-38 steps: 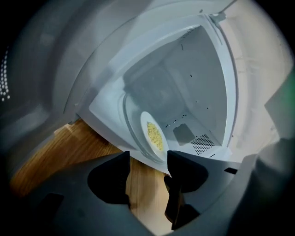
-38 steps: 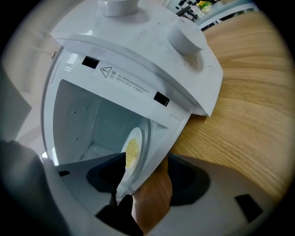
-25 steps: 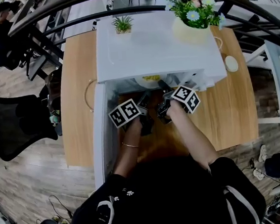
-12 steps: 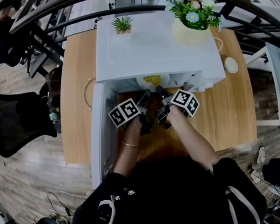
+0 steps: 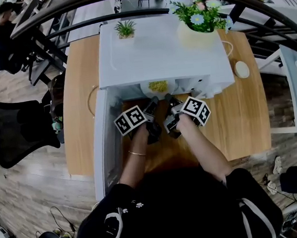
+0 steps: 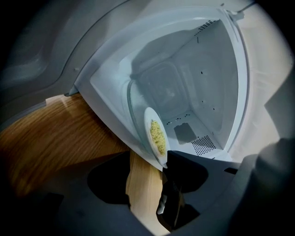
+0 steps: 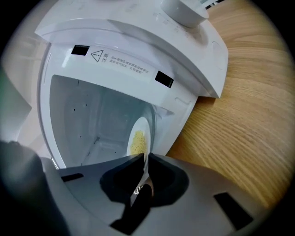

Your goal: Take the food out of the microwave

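A white plate [image 5: 158, 87] of yellow food sits at the mouth of the white microwave [image 5: 156, 46], partly past its opening. In the right gripper view, my right gripper [image 7: 145, 162] is shut on the near rim of the plate [image 7: 138, 138]. In the left gripper view, my left gripper [image 6: 145, 177] has its jaws apart with bare wood showing between them. The plate [image 6: 156, 136] rim meets the tip of one jaw there. In the head view, both grippers, left [image 5: 151, 108] and right [image 5: 169, 104], are side by side just in front of the plate.
The microwave door [image 5: 102, 142] hangs open on the left beside my left arm. A potted flower [image 5: 197, 21] and a small plant [image 5: 125, 28] stand on top of the microwave. The wooden table [image 5: 243, 116] lies below, with a small round white object [image 5: 242, 69] at right.
The plate has slid outward from the cavity toward me, so more of it and the food shows. Both grippers have drawn back slightly with it.
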### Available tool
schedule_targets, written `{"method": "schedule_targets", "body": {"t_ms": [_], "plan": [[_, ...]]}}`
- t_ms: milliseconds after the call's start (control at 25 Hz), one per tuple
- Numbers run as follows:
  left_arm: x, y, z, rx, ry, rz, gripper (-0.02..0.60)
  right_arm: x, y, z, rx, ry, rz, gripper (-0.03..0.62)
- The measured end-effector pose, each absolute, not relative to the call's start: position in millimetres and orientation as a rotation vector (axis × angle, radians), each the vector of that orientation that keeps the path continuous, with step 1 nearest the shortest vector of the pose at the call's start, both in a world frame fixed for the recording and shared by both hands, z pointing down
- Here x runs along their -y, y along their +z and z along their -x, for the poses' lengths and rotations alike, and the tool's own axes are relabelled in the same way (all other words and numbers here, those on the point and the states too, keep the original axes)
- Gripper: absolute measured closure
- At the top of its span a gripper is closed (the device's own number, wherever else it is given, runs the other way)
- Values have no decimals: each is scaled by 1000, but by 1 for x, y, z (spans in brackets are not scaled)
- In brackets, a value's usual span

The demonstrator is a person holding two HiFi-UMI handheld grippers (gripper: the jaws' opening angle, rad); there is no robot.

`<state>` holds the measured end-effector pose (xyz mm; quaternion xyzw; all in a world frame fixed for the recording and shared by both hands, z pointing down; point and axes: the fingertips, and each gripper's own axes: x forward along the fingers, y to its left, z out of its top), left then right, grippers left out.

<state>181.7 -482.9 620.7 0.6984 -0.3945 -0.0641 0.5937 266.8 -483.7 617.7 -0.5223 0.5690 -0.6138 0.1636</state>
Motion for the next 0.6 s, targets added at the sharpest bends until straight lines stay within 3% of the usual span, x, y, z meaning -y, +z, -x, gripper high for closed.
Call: {"method": "schedule_targets", "body": {"t_ms": [520, 600], "plan": [[478, 621, -188, 901, -157, -1620, 357, 462, 610, -276, -1559, -1770, 1360, 577], [478, 619, -188, 901, -173, -1625, 436, 458, 610, -276, -1558, -1772, 1346, 577]]}}
